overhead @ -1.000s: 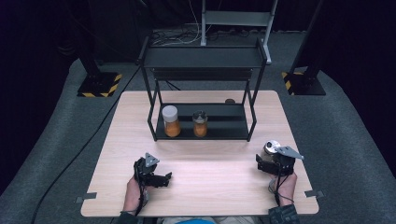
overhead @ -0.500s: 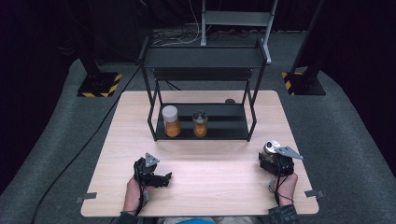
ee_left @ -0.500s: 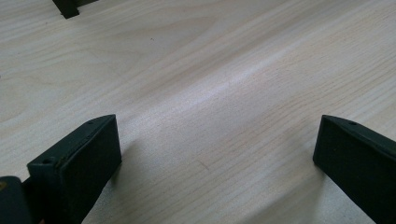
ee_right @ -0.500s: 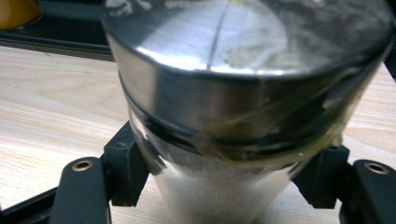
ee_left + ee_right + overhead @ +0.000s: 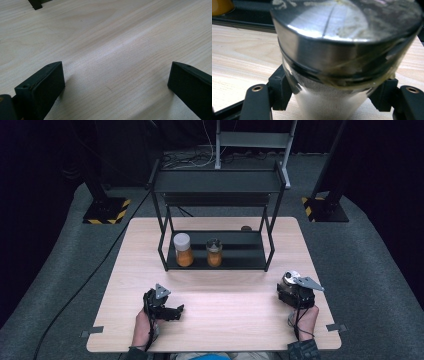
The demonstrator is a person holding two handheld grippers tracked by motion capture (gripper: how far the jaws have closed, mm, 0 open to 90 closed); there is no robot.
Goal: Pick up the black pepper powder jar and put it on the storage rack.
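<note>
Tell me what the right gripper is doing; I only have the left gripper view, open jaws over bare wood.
Observer: The right gripper is shut on a jar with a metal lid.
Operator: Whereabouts?
Observer: Near the right edge of the table, in front of a black rack.
Operator: Anything on that rack?
Observer: Two orange-filled jars stand apart on its lower shelf, the white-lidded jar left of the dark-lidded jar.

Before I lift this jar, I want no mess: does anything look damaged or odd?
The jar in the right gripper has clear tape, wrinkled and yellowed, wrapped around its metal lid. No spill is visible on the table.
</note>
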